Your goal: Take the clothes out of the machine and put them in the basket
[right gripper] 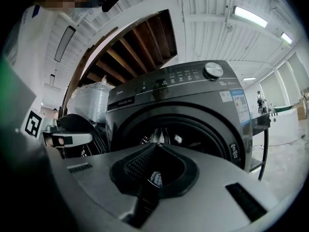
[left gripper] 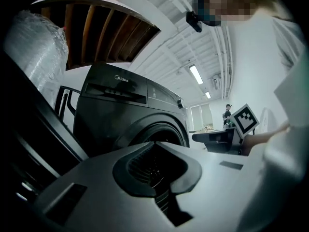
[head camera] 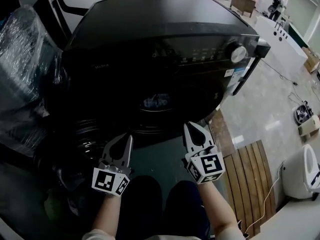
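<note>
Dark grey metal forms the washer (head camera: 150,29), its smooth top ending in a band of controls with a silver knob (head camera: 238,53) at the right corner. Its round port (head camera: 156,109) is left open. The clothes (head camera: 156,102) are seen inside as a crumpled pale-blue patch, still in the machine.

The door (head camera: 82,136), dark and ribbed, is swung out to the washer's left, so that side of the approach is closed off by its edge. A bundle (head camera: 22,69) wrapped in crinkled clear film is stacked further left, close against the washer's side. To the washer's right a glossy pale floor (head camera: 270,109) lies open, and a slatted wooden board (head camera: 250,176) is laid near the washer's front right corner. Straight before the port the way is unobstructed.

The left gripper (head camera: 128,138) is held level a little short of the port, its jaws brought together at the tips and nothing gripped between them. The right gripper (head camera: 188,126) is held beside it, apart from the left one, likewise closed and empty, and aimed at the port. The washer is touched by neither.
</note>
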### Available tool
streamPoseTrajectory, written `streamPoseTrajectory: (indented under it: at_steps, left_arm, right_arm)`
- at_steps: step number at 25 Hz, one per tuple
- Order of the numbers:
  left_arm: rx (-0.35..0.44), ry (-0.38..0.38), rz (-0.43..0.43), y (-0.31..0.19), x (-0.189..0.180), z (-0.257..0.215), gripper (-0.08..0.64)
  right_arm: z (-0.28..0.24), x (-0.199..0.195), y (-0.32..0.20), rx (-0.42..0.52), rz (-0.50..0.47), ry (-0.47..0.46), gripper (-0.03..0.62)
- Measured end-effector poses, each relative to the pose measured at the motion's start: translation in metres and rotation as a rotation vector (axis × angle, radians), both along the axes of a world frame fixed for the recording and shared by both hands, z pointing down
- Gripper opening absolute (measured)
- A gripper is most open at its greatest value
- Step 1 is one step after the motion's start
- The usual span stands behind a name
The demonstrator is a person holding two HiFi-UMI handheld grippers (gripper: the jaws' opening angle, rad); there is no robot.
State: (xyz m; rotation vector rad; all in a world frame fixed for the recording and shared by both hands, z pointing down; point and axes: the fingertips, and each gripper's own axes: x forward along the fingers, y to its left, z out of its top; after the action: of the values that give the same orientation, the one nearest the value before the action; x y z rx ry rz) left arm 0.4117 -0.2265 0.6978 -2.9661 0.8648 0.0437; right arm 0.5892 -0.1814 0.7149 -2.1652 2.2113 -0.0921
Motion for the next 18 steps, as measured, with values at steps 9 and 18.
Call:
streamPoseTrajectory:
  at_steps: [9,18]
  left_arm:
    - [-0.032,0.011,0.014,0.007,-0.004,0.023,0.021]
    - [-0.038,0.014,0.053,0.004,-0.004,0.034,0.021]
  right_arm:
    - [0.038,0.003,0.006,-0.016,0.009,-0.018,0.008]
    - [0.065,-0.001,0.001,-0.053,0.012,-0.033,0.009]
